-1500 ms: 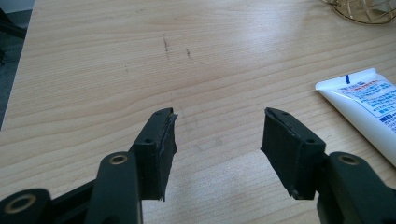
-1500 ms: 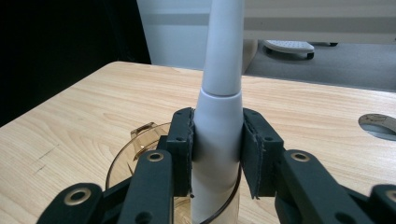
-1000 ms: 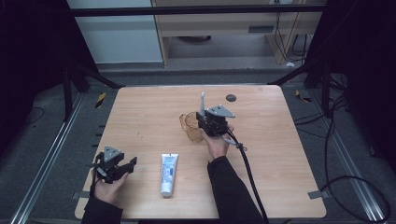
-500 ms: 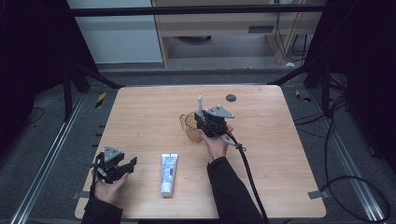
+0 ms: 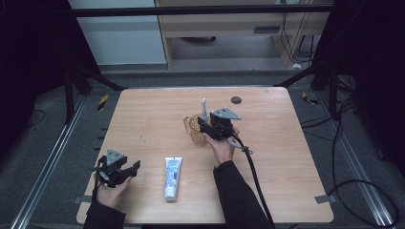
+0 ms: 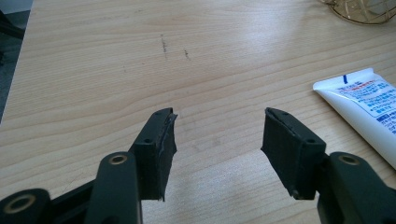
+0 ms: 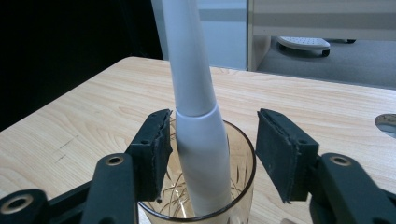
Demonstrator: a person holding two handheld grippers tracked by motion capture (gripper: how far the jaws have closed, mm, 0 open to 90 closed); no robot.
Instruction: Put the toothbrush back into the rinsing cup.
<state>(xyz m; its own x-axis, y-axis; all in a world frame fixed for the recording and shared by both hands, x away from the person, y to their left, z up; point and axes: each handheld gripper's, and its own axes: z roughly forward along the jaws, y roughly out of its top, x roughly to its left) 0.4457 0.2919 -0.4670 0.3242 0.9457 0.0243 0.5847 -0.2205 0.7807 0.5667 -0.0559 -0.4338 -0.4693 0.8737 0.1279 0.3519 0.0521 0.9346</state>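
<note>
Pale wood grain covered the counter (image 5: pixel 143 119), and on it little had changed since a second before: the white toothbrush (image 5: pixel 204 108) that stood nearly upright in the amber glass cup (image 5: pixel 195 128) then now leaned toward about 11 o'clock. The right hand-held gripper (image 5: pixel 206 128) remained at the cup near the counter's middle, and the left hand-held gripper (image 5: pixel 125 171) remained at about 7 o'clock near the front edge.

In the right gripper view the right hand-held gripper (image 7: pixel 210 154) had its jaws spread, one on either side of the toothbrush (image 7: pixel 194 102). The left jaw was close against the handle; whether it touched could not be told. The right jaw stood clear of it. The handle's foot sat inside the cup (image 7: pixel 233 186).

In the left gripper view the left hand-held gripper (image 6: pixel 217 154) was spread wide over bare wood, holding nothing. The white toothpaste tube (image 6: pixel 362 109) lay at 3 o'clock of it, its cap end cut off by the frame; its blue print was too small to read. From the high view the tube (image 5: pixel 173 177) lay flat between the two forearms.

The toothbrush head ran out of the top of the right gripper view, and the cup's base was cut off below. A small dark round thing (image 5: pixel 235 99) lay at 12 o'clock of the cup; what it was could not be made out.
</note>
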